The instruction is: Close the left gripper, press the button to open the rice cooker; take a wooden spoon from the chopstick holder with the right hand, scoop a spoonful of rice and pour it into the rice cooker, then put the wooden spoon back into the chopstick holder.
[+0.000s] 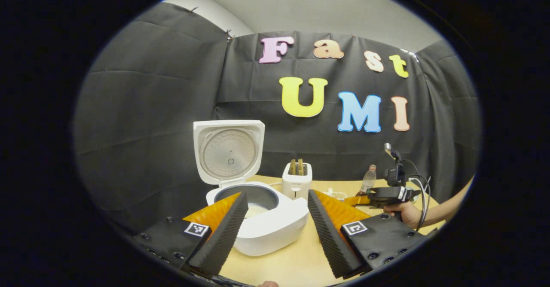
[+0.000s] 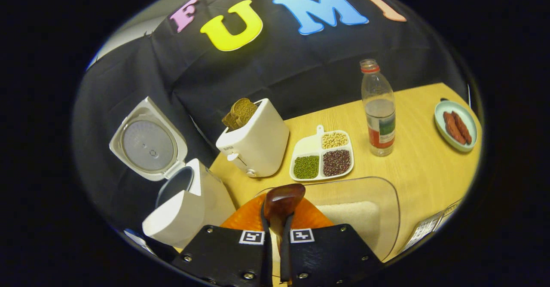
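1. The rice cooker (image 2: 180,201) stands on the counter (image 2: 421,158) with its lid (image 2: 148,143) swung up and open. In the right gripper view it lies at about 9 o'clock from the right hand-held gripper (image 2: 278,218).
2. The right hand-held gripper is closed tight on a wooden spoon (image 2: 283,199). The handle runs back between the two fingers and the rounded bowl juts forward at 12 o'clock, so the spoon's long axis follows the fingers.
3. Just beyond and below the spoon sits a clear tray of rice (image 2: 356,216), slightly toward 2 o'clock. I cannot tell whether the spoon bowl carries rice or touches the rice.
4. Judgement: the spoon is nearer the rice tray than the cooker, so scooping, or carrying a scoop over to 9 o'clock, looks like the step in hand.
5. In the left gripper view the left hand-held gripper (image 1: 277,222) is wide open and holds nothing. The cooker's inner pot (image 1: 249,199) lies straight ahead at 12 o'clock, close, with something pale in it.
6. A toaster (image 1: 296,179) stands behind the cooker, and the right hand-held gripper shows at 3 o'clock, held by a hand (image 1: 406,214).
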`<state>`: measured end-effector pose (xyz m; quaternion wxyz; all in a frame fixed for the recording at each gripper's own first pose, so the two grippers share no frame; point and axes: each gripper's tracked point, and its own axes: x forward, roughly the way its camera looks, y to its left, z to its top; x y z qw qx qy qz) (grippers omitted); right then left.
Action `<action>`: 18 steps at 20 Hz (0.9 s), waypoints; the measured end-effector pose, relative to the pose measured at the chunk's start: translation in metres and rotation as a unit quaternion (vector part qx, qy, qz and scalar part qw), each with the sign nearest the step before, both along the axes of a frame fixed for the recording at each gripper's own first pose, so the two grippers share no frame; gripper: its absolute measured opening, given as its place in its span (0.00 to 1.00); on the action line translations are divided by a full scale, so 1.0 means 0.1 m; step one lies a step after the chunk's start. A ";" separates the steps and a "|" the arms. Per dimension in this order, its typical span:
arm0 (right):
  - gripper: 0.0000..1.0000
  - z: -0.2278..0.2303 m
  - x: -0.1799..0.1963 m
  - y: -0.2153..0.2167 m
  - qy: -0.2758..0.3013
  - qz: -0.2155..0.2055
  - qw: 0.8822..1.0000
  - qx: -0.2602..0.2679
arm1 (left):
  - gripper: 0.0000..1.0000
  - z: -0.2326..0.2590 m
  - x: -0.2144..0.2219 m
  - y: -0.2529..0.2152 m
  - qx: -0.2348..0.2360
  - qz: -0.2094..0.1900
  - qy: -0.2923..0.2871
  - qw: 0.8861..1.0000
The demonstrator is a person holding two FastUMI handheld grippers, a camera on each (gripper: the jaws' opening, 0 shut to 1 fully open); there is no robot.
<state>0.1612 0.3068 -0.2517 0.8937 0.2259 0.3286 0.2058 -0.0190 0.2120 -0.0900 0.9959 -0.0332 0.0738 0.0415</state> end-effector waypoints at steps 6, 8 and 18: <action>0.07 0.31 0.16 -0.44 -0.003 -0.055 0.995 0.078 | 0.96 0.09 -0.08 -0.06 0.000 -0.003 -0.008 1.000; 0.07 0.49 0.17 -0.58 -0.008 -0.065 0.992 0.105 | 0.98 0.10 -0.06 -0.12 -0.002 -0.009 -0.012 1.000; 0.07 1.34 0.10 -0.94 -0.007 -0.127 0.946 0.297 | 0.96 0.22 -0.04 -0.30 0.004 -0.045 -0.030 0.999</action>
